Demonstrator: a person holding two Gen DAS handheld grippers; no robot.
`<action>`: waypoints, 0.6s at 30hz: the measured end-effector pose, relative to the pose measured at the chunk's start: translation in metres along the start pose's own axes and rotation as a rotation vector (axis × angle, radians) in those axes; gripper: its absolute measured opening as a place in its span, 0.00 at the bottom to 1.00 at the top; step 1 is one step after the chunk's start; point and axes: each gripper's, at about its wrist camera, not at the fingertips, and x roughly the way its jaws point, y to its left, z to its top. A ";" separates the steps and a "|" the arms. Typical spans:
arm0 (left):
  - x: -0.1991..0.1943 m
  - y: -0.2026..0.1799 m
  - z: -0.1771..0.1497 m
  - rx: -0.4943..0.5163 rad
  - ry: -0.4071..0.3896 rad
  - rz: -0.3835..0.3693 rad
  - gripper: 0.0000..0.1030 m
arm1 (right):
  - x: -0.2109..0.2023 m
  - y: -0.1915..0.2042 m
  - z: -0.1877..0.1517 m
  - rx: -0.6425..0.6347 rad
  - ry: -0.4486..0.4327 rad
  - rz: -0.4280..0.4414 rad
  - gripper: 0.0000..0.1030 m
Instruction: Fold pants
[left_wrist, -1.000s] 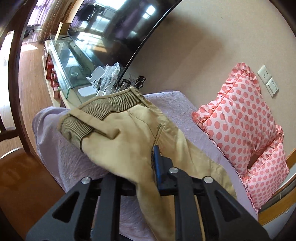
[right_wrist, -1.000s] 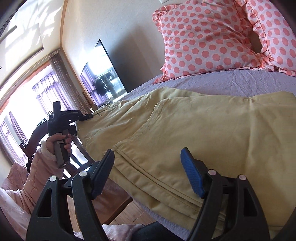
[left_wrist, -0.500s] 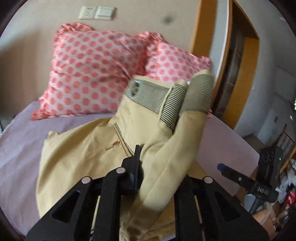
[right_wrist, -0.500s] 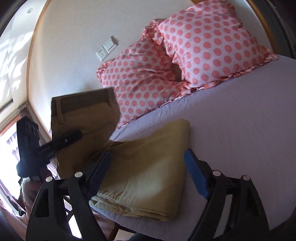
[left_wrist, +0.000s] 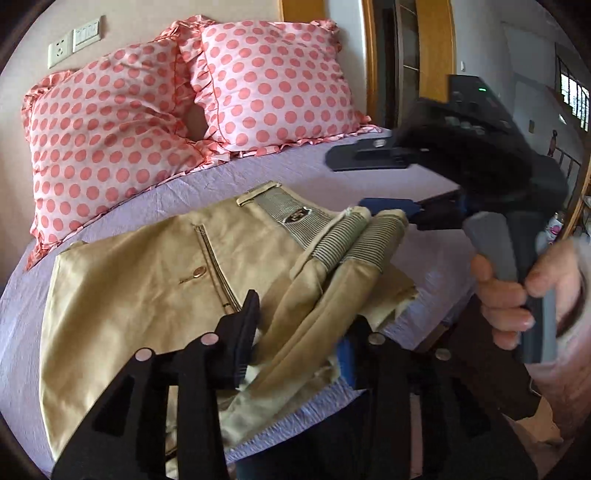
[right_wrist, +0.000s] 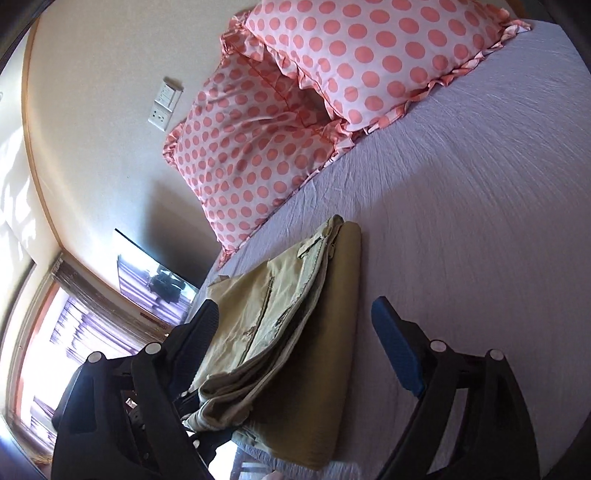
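The tan pants (left_wrist: 140, 280) lie folded on the lilac bed sheet near its front edge, waistband with striped elastic (left_wrist: 343, 240) on top at the right. My left gripper (left_wrist: 299, 343) has its jaws apart with a bunch of the waist fabric lying between them. My right gripper (left_wrist: 373, 184) shows in the left wrist view, open, its lower blue pad beside the waistband. In the right wrist view the pants (right_wrist: 295, 332) lie stacked between my open right gripper's (right_wrist: 295, 339) fingers.
Two pink polka-dot pillows (left_wrist: 177, 110) lean against the wall at the head of the bed (right_wrist: 480, 184). A wooden door frame (left_wrist: 436, 62) stands to the right. A TV (right_wrist: 155, 280) and window are at the far left.
The left gripper swung the waist half over onto the legs and laid it down, and its jaws have opened. The right gripper moved in close to the folded stack.
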 end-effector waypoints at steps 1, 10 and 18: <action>-0.011 0.008 -0.003 -0.041 -0.019 -0.096 0.55 | 0.008 0.002 0.001 -0.014 0.026 -0.021 0.82; -0.055 0.203 -0.032 -0.614 -0.024 0.071 0.66 | 0.053 0.014 0.002 -0.139 0.143 -0.146 0.53; -0.016 0.260 -0.049 -0.716 0.164 -0.006 0.66 | 0.057 0.006 0.011 -0.106 0.168 -0.132 0.46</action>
